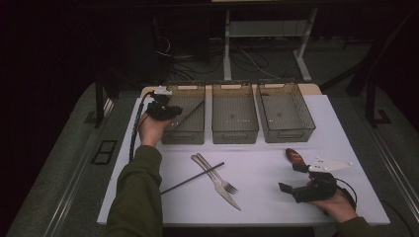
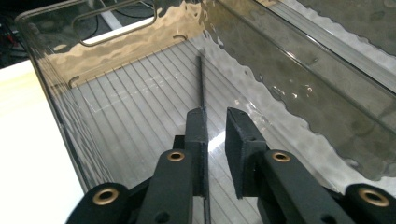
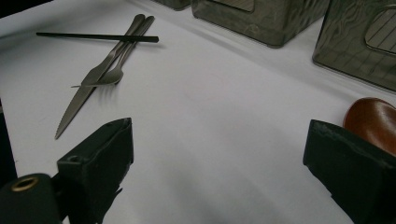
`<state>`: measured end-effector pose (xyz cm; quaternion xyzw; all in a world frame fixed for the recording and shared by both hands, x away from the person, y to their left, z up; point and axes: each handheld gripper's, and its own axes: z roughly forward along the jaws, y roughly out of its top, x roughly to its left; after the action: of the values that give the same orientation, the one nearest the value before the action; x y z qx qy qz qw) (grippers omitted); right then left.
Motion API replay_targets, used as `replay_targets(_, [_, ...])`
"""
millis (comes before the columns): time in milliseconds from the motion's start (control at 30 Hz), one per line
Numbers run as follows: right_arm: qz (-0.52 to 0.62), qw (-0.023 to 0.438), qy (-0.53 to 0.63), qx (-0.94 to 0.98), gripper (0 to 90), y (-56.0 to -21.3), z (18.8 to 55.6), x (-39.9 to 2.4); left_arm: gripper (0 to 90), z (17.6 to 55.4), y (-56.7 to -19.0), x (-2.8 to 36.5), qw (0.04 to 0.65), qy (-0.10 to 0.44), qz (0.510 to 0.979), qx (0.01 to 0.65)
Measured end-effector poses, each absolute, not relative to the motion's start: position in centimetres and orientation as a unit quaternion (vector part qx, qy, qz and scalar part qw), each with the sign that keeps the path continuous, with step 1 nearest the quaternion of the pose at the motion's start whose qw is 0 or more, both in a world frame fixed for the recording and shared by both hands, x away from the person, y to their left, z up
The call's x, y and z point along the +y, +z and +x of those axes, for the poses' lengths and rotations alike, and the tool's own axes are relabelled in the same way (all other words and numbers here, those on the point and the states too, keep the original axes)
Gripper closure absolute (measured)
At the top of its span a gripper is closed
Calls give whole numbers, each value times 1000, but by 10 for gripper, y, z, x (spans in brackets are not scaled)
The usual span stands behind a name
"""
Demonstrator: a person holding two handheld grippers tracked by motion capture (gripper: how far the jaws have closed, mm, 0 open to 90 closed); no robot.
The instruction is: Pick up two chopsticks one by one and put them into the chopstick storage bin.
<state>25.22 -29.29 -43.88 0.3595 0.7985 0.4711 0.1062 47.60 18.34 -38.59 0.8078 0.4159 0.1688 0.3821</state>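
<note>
The left claw (image 1: 170, 112) hangs over the near left corner of the leftmost bin (image 1: 185, 114), and a black chopstick (image 2: 202, 88) lies inside that bin, running from between the pads toward the far wall. In the left gripper view the jaws stand slightly parted: the chopstick lies against the left pad (image 2: 197, 135), with a gap to the right one, so the claw is open rather than gripping. The high view adds the desk (image 1: 262, 192), where a second chopstick (image 1: 192, 178) crosses a knife (image 1: 217, 183) and a fork (image 1: 220, 178). The right claw (image 1: 292, 178) rests wide open on the desk, a brown wooden piece (image 3: 373, 122) just beside one jaw.
</note>
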Motion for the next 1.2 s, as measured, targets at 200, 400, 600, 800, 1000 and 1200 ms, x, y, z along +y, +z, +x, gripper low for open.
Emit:
replay_targets(200, [358, 108, 471, 799, 79, -439, 253, -293, 704, 471, -379, 186, 386, 175, 809, 408])
replay_targets(400, [359, 107, 470, 799, 79, -439, 252, -292, 590, 459, -366, 186, 401, 163, 812, 391])
replay_targets(600, [360, 107, 470, 798, 79, -439, 252, -292, 468, 441, -356, 183, 423, 148, 813, 371])
replay_targets(800, [360, 108, 471, 798, 79, -439, 252, -292, 425, 417, -352, 182, 425, 141, 823, 350])
replay_targets(1000, [359, 111, 471, 798, 79, -439, 252, -292, 390, 389, -355, 179, 439, 137, 823, 334])
replay_targets(1200, [356, 118, 472, 798, 79, -438, 251, -292, 371, 363, -361, 180, 449, 131, 822, 325])
